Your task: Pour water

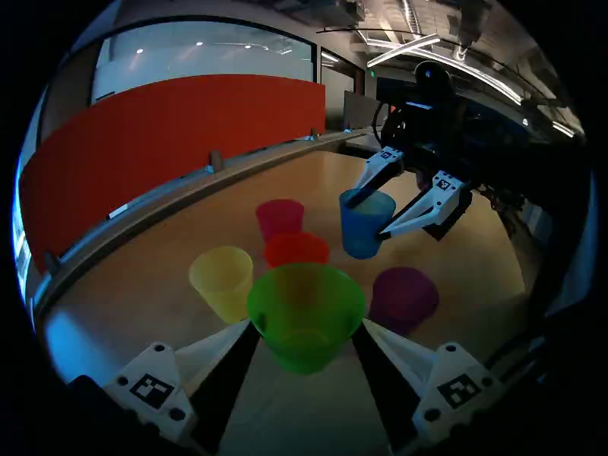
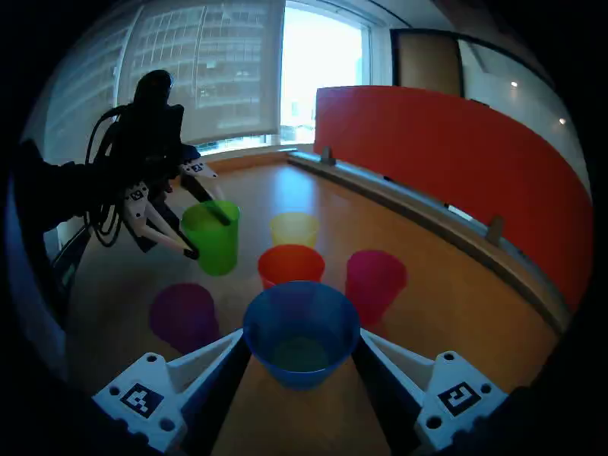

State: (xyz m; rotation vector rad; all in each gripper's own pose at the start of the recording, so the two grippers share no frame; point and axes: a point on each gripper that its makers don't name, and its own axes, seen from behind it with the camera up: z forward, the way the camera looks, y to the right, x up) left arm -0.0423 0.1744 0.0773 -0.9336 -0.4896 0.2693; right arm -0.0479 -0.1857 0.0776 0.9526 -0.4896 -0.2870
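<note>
Left gripper (image 1: pixel 305 328) clenched on the green cup (image 1: pixel 304 300); right gripper (image 2: pixel 302 336) clenched on the blue cup (image 2: pixel 301 315); 4 more cups, yellow (image 1: pixel 222 280), orange (image 1: pixel 296 248), pink (image 1: pixel 280 217), purple (image 1: pixel 403 296), stand on the table (image 1: pixel 144 273).

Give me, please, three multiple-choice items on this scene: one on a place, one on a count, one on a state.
1. Where is the green cup? A between the fingers of the left tool; B on a shelf; C in a sink.
2. How many cups stand free on the table? A two; B four; C six.
3. The right tool is: A open and empty; B shut on a spoon; C shut on the blue cup.
Answers: 1 A, a finger flanks it on each side. 2 B, the yellow cup, orange cup, pink cup and purple cup stand there. 3 C, both fingers press its sides.
</note>
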